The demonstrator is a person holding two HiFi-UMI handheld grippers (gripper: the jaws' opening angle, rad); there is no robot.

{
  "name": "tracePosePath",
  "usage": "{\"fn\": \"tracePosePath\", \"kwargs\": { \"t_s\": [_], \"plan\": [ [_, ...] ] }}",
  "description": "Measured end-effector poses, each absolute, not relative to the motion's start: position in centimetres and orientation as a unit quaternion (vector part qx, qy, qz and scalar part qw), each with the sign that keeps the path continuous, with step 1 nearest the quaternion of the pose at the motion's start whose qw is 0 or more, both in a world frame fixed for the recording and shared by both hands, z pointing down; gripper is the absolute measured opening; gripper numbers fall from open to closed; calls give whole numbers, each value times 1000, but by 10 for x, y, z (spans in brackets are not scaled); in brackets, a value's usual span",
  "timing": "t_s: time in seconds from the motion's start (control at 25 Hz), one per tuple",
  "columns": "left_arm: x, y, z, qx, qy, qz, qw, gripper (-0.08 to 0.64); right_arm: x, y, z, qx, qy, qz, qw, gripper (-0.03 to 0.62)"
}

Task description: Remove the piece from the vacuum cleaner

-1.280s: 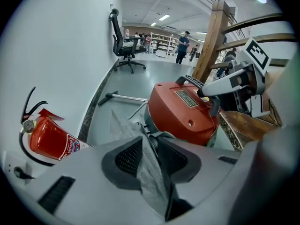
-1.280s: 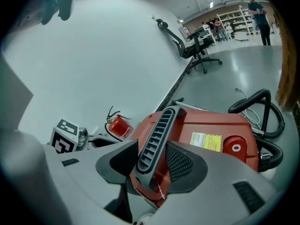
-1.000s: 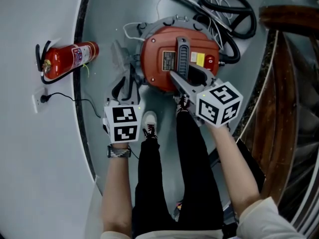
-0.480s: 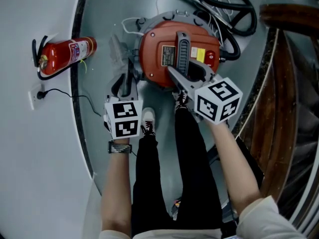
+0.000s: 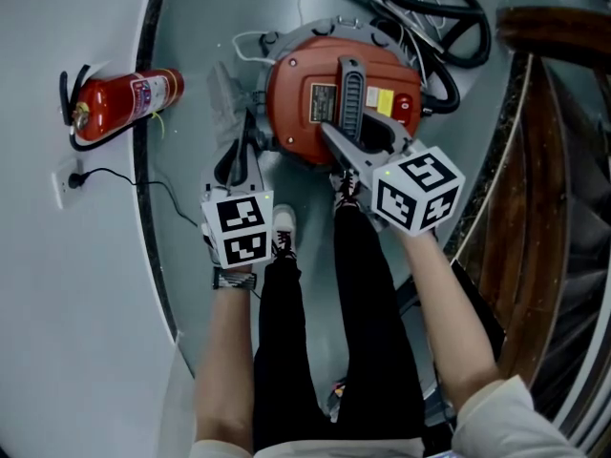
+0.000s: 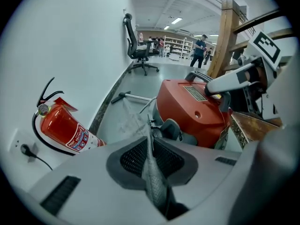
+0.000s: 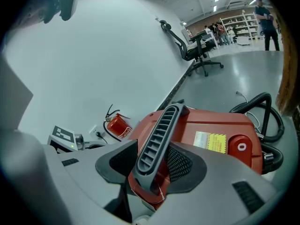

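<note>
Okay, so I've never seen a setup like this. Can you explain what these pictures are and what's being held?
There's no robot here. A person stands holding a two-jaw tool in each hand, and the cubes with square markers are part of those tools. The head view comes from a camera on the person's head, looking down past their legs. The other two views come from a camera riding on each tool, looking along its jaws. On the grey floor stands a red vacuum cleaner, and a red fire extinguisher sits by the white wall. The right hand-held gripper is closed on the vacuum cleaner's grey carry handle. The left hand-held gripper hangs beside the vacuum cleaner with its jaws together.
</note>
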State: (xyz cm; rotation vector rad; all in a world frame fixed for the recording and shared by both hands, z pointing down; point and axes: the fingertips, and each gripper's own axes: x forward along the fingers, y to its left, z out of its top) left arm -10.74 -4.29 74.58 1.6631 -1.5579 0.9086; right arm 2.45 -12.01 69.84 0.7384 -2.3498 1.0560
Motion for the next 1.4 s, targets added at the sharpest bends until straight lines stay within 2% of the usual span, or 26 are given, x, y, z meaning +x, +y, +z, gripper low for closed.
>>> {"fn": "tracePosePath", "kwargs": {
  "t_s": [1.4],
  "plan": [
    [-136, -39, 747, 610, -630, 335, 344, 38, 25, -120, 699, 275, -855, 376, 229, 189]
  ]
}}
